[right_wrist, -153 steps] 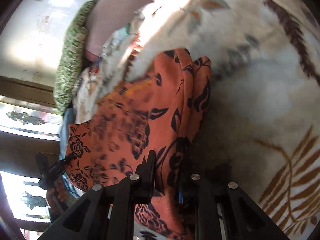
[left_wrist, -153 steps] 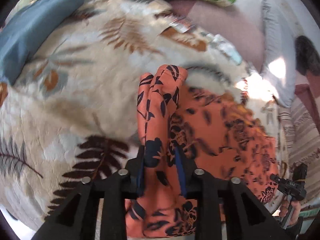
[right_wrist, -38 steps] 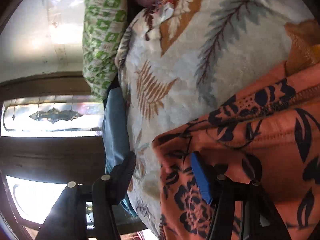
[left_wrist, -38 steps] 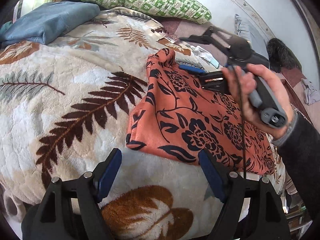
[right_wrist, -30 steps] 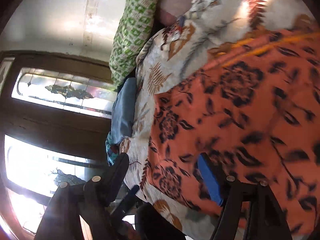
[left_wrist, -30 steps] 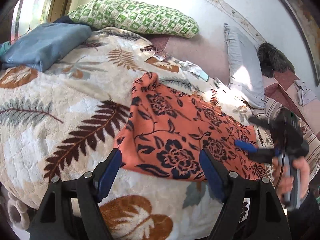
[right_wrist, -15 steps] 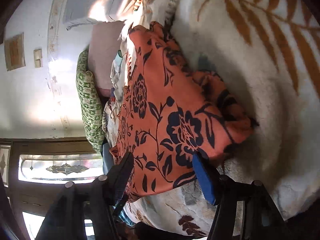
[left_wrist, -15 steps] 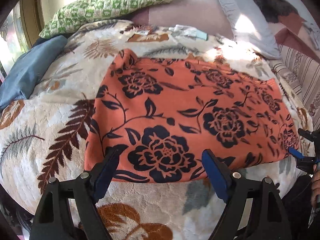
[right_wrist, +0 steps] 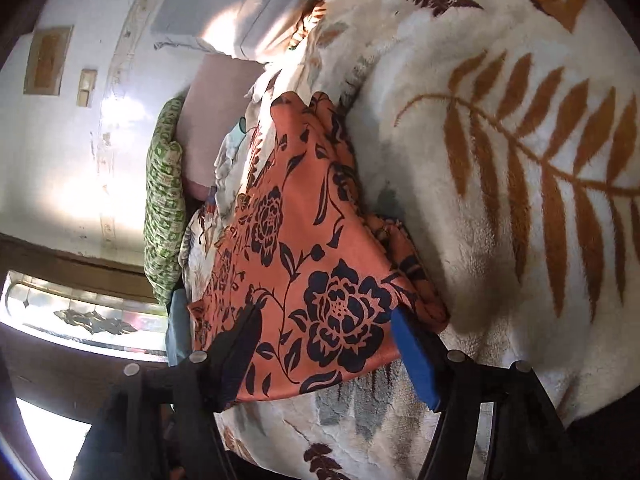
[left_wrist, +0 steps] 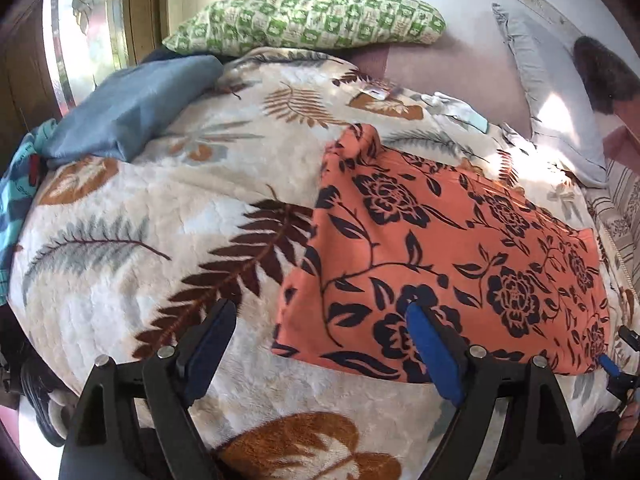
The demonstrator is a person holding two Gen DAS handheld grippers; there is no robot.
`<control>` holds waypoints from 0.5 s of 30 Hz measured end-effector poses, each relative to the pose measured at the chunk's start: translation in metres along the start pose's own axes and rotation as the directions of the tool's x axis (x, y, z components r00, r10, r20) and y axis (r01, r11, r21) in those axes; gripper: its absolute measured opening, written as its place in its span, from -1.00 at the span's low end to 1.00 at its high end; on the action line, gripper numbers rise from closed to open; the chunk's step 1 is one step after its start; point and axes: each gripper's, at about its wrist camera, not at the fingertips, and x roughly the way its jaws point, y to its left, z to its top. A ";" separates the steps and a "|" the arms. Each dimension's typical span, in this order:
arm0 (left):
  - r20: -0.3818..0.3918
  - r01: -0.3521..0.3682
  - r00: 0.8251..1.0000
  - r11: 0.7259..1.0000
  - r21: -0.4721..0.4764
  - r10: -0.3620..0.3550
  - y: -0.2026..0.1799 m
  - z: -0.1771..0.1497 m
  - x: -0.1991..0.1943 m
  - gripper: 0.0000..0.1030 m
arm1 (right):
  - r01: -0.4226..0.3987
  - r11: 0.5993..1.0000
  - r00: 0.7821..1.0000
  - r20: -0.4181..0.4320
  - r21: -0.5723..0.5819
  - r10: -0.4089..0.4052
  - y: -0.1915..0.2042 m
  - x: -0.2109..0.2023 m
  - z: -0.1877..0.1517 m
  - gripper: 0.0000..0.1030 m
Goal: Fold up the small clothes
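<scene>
The orange flowered cloth lay flat on the leafy blanket on the bed. My left hand-held gripper and right hand-held gripper were both opening, holding nothing. It looked soft, light and floppy, so I would pinch its near corners.

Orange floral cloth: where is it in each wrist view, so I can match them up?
Left wrist: the orange floral cloth lies spread flat right of centre on the leaf-print blanket, its near edge by the right finger.
Right wrist: the cloth runs up the centre-left, its near corner between the fingers.
Shared landmark: the green checked pillow.
</scene>
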 end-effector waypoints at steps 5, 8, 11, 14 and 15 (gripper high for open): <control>-0.135 -0.071 0.988 0.997 0.015 0.072 0.011 -0.013 0.033 0.74 | -0.030 0.998 1.000 0.012 0.050 0.029 -0.007 0.000 -0.001 0.37; -0.072 0.003 0.997 0.999 -0.047 -0.006 0.011 -0.007 0.010 0.72 | -0.001 1.000 1.000 0.006 0.027 0.001 0.001 -0.010 -0.001 0.38; 0.006 0.031 1.000 0.999 -0.029 -0.031 0.001 0.001 -0.009 0.71 | -0.009 1.000 1.000 0.024 0.000 0.009 0.010 -0.027 -0.005 0.38; 0.040 0.088 0.995 0.996 -0.007 -0.087 -0.014 0.011 -0.018 0.72 | -0.016 1.000 0.999 0.033 0.010 0.015 0.013 -0.041 -0.010 0.38; 0.047 0.107 0.993 0.994 0.001 -0.107 -0.019 0.013 -0.020 0.72 | -0.020 0.999 0.999 0.030 0.025 0.019 0.012 -0.043 -0.012 0.38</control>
